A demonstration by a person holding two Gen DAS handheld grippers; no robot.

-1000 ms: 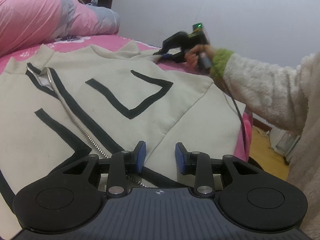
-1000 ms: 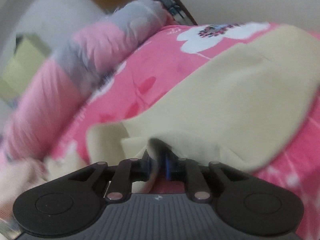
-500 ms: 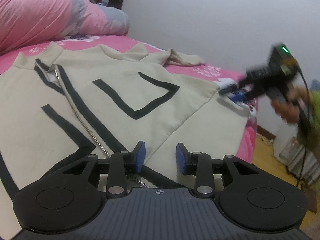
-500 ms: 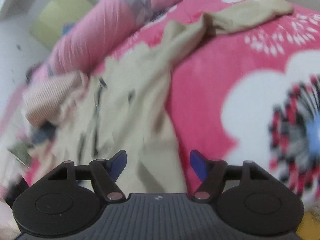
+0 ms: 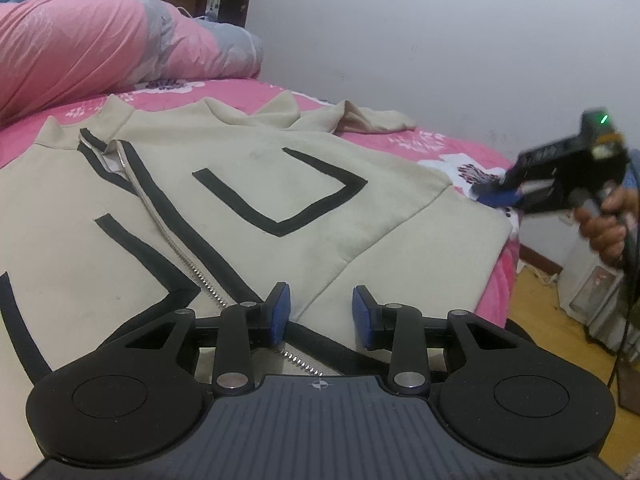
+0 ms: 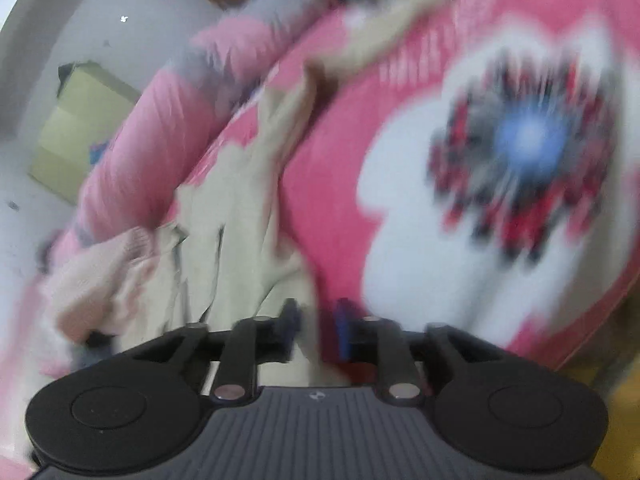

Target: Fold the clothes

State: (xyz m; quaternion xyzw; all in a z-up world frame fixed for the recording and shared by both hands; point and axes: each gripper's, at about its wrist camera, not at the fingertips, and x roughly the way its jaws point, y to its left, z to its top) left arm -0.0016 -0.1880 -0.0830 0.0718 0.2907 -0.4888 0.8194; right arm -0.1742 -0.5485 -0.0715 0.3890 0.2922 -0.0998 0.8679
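Note:
A cream zip jacket (image 5: 280, 184) with black stripes lies flat on the pink bed, front up, its far sleeve (image 5: 360, 120) bunched beside the collar. My left gripper (image 5: 320, 314) hovers over the near hem by the zipper, open, with nothing between its blue pads. My right gripper (image 5: 496, 196), held by a hand (image 5: 608, 220), is at the bed's right edge just past the jacket's hem corner. In the blurred right wrist view its jaws (image 6: 317, 322) are closing. The jacket's edge (image 6: 240, 240) and the pink sheet lie beyond the gap, and nothing is pinched.
A pink and grey duvet (image 5: 100, 48) is rolled along the far side of the bed. The floral sheet (image 5: 440, 144) ends at the right, above a wooden floor (image 5: 540, 300) with a white unit (image 5: 592, 292). A pink knit garment (image 6: 100, 272) lies left of the jacket.
The right gripper let go of the far sleeve and swung across to the bed's right edge, its jaws opening wide and then narrowing. The left gripper stayed over the hem.

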